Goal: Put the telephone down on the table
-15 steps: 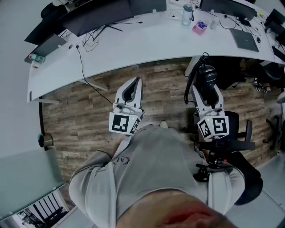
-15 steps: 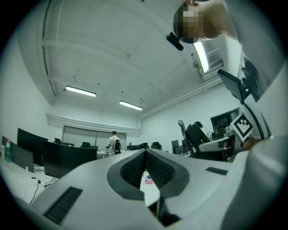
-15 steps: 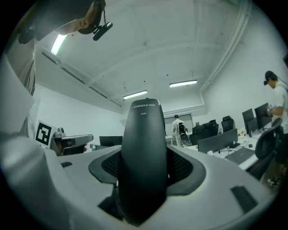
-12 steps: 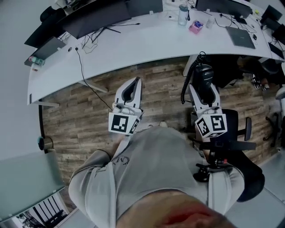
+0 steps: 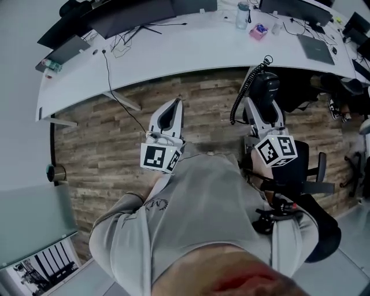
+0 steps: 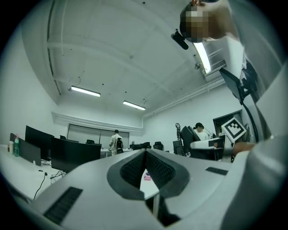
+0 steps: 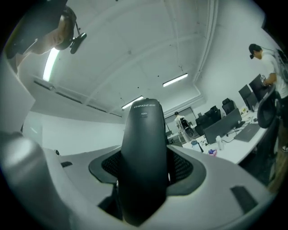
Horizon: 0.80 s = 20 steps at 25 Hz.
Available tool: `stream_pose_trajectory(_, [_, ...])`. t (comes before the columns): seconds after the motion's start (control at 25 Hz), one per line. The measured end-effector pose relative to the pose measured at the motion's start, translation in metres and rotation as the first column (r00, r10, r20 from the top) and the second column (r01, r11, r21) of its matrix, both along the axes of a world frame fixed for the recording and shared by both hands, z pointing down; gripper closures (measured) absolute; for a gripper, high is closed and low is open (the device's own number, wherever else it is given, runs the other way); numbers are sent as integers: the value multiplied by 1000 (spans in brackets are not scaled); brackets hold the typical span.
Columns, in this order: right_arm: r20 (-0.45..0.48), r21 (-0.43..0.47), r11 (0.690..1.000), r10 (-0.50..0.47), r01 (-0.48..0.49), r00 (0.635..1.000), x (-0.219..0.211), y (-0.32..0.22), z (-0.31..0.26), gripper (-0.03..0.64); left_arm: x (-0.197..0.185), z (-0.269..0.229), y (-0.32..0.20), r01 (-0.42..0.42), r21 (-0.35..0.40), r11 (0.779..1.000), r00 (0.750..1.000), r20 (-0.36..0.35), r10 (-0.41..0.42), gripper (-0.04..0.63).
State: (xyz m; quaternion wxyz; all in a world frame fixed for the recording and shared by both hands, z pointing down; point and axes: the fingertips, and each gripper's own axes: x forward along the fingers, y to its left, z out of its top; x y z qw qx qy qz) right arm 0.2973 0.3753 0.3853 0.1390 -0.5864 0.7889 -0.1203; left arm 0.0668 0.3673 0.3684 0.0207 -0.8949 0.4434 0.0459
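Our right gripper point(image 5: 263, 111) clamps the telephone point(image 5: 267, 88) across its middle, its top sticking out ahead of the jaws. We judge it rigid, light and smooth, with its coiled cord point(image 5: 241, 95) likely tugging. Our left gripper point(image 5: 173, 111), alongside, is closed and empty

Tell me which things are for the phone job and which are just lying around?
For the job:
telephone, clamped in the right gripper
its curly cord
white table

Just lying about:
bottle
pink item
laptop
monitors
left gripper, closed and empty
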Motion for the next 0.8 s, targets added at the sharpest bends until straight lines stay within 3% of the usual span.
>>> stream_pose_trajectory(0.24, [20, -26, 998, -60, 60, 998, -17, -16, 12, 339, -6, 4, 3, 30, -10, 999, 999, 37, -30, 584])
stream_pose_trajectory(0.44, [6, -28, 994, -104, 104, 995, -36, -42, 18, 339, -20, 0, -15, 67, 5, 998, 997, 25, -67, 584])
stream_pose_trajectory(0.8, [1, -49, 994, -94, 94, 996, -49, -88, 25, 339, -33, 12, -65, 55, -2, 998, 998, 4, -55, 584])
